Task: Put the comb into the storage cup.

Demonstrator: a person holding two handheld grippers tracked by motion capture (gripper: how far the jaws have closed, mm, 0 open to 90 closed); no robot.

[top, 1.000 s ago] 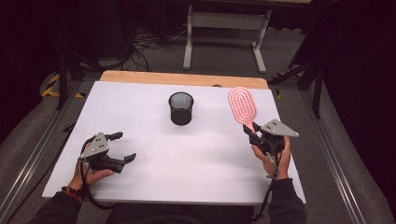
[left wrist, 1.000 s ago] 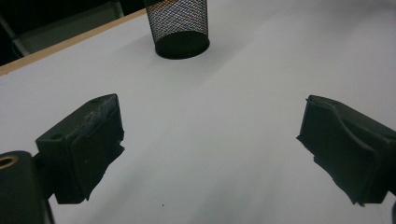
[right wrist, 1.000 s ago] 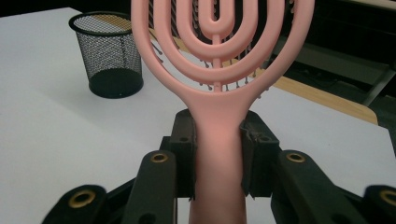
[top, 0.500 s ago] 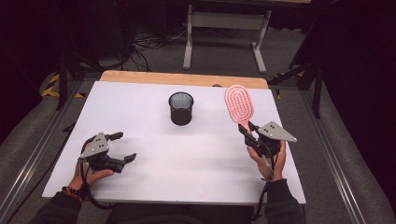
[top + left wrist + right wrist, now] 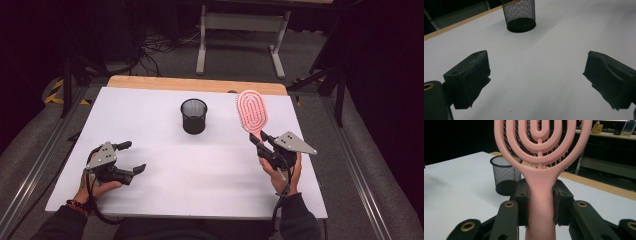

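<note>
Right gripper [image 5: 261, 146], jaws clamped on the handle of a pink hairbrush [image 5: 252, 111], held above the right side of the white table [image 5: 150, 110]; the brush's long axis runs from the jaws up and away from the person, head uppermost and apparently tilted slightly toward the black mesh cup [image 5: 194, 115] at table centre. Left gripper [image 5: 131, 157], jaws wide apart and empty, low at the near left, aimed toward the cup

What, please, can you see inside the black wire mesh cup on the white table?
The black wire mesh cup shows only dark interior from above; nothing sticks out. Its bottom is too dark to tell.
</note>
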